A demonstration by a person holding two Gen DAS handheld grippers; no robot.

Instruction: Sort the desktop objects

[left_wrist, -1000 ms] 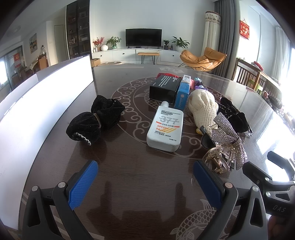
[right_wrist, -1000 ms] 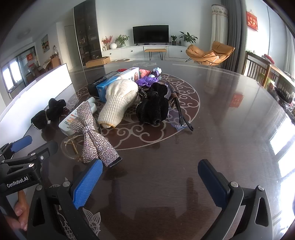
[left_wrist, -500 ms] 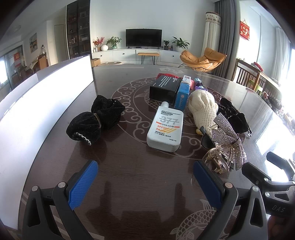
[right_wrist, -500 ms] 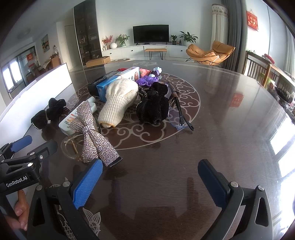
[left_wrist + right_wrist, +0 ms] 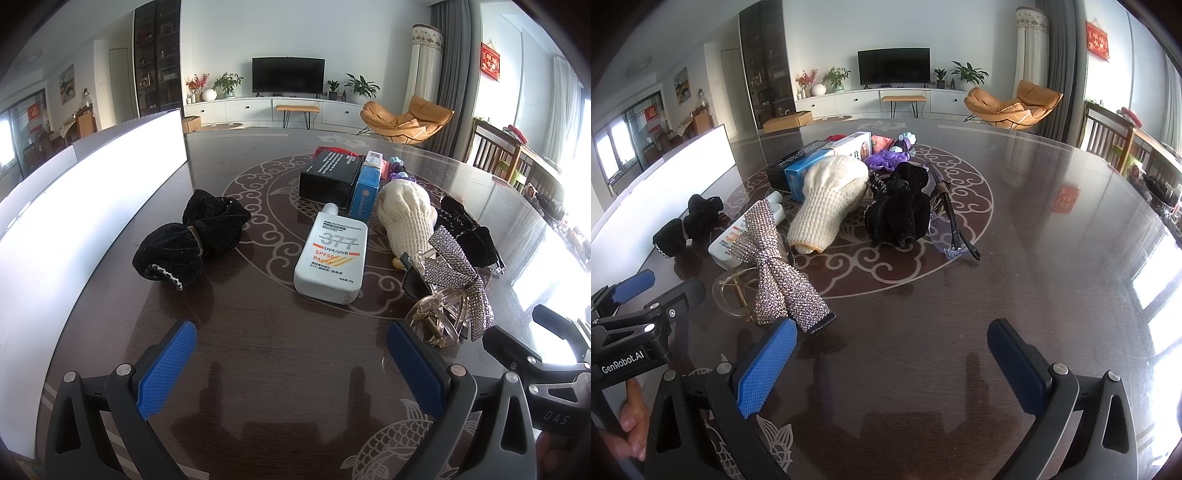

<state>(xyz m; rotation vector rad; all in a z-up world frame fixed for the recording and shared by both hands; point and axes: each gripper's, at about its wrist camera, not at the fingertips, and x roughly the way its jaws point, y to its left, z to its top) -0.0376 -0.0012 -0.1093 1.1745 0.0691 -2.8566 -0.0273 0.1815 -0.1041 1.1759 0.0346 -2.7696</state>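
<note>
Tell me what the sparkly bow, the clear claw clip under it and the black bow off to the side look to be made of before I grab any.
Sparkly bow: fabric strips covered in tiny rhinestones, glittering silver. Clear claw clip: likely hard transparent plastic, glossy, with a brass-coloured metal spring. Black bow: soft velvet-like cloth, matte pile, with a beaded edge.

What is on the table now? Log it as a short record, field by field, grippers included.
surface: dark table with pale scroll inlay
left gripper: open, empty, low over the table
right gripper: open, empty
nearest left gripper: sunscreen bottle, lying flat
apart on the left: black velvet bow
nearest right gripper: rhinestone bow clip lying over a clear claw clip
centre cluster: cream knit hat, black scrunchie, blue box, black box
</note>
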